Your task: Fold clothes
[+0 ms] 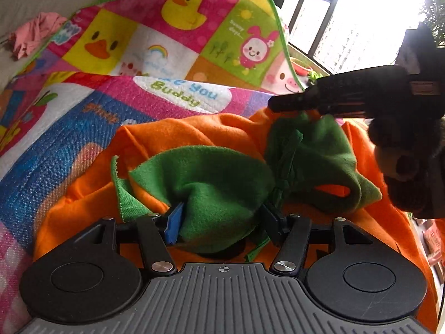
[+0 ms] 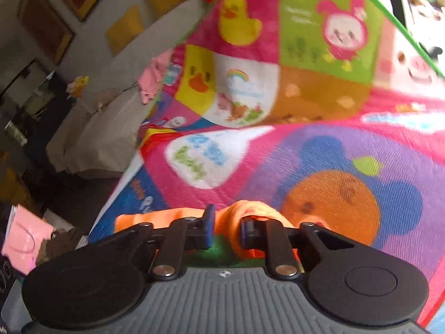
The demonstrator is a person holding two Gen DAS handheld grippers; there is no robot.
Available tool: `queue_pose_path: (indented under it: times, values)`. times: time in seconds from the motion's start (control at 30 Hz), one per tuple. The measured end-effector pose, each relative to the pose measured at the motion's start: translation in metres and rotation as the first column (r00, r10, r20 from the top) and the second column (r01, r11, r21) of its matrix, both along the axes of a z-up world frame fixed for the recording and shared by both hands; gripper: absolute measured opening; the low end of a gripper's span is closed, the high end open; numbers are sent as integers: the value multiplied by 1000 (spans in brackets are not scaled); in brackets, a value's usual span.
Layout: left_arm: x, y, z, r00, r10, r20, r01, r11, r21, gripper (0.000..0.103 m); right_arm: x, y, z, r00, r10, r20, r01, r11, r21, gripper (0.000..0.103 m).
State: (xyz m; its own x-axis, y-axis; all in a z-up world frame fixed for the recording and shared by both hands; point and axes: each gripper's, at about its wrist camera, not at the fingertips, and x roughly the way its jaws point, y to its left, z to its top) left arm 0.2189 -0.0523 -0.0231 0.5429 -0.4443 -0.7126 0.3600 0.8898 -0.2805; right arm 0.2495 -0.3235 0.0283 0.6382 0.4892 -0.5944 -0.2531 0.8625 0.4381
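An orange garment with green collar pieces [image 1: 222, 167] lies bunched on the colourful play mat [image 1: 83, 128]. My left gripper [image 1: 219, 222] is partly closed around a thick fold of the green fabric, its fingers pressing it from both sides. My right gripper [image 1: 281, 103] reaches in from the right in the left wrist view, its fingers closed on the garment's far edge. In the right wrist view my right gripper [image 2: 226, 229] pinches a fold of the orange fabric [image 2: 239, 217], with green cloth below it.
The mat's far half [image 1: 178, 27] stands folded up behind the garment. A pink garment [image 1: 36, 33] lies on the beige sofa at the left. A window [image 1: 347, 14] is at the right. A pink bag [image 2: 22, 239] sits on the floor.
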Motion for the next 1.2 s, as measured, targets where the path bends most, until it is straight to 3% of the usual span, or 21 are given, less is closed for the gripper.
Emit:
queue_pose_path:
  times: [0.13, 0.2, 0.33, 0.5, 0.67, 0.87, 1.03, 1.13, 1.2]
  values:
    - [-4, 3, 3, 1000, 7, 3, -7, 1000, -4, 68, -20, 12, 21, 993, 52, 106, -50, 999, -20, 6]
    - [-15, 10, 12, 1000, 10, 24, -10, 1000, -16, 75, -35, 15, 32, 986, 75, 148, -71, 997, -32, 5]
    - [-42, 26, 34, 997, 17, 76, -14, 999, -47, 84, -90, 12, 35, 981, 115, 157, -105, 992, -74, 5]
    - [-76, 44, 63, 992, 42, 121, -28, 993, -116, 92, -143, 7, 12, 986, 106, 128, -93, 990, -103, 5]
    - [-103, 54, 76, 990, 66, 123, -45, 985, -166, 94, -187, 8, -2, 986, 110, 124, -97, 990, -105, 5]
    - [-102, 58, 51, 993, 110, 36, -102, 979, -177, 93, -217, 12, -30, 992, 115, 52, -109, 988, -110, 5]
    - [-94, 57, 24, 991, 135, -2, -135, 984, -116, 67, -228, 3, -34, 996, 81, 42, -77, 993, -93, 5]
    - [-96, 57, 18, 991, 132, 0, -131, 986, -101, 60, -234, -14, -18, 997, 27, 76, -24, 999, -43, 16]
    - [-99, 58, 20, 992, 124, 11, -123, 987, -107, 54, -232, -26, -11, 996, -30, 79, 30, 1000, -1, 48]
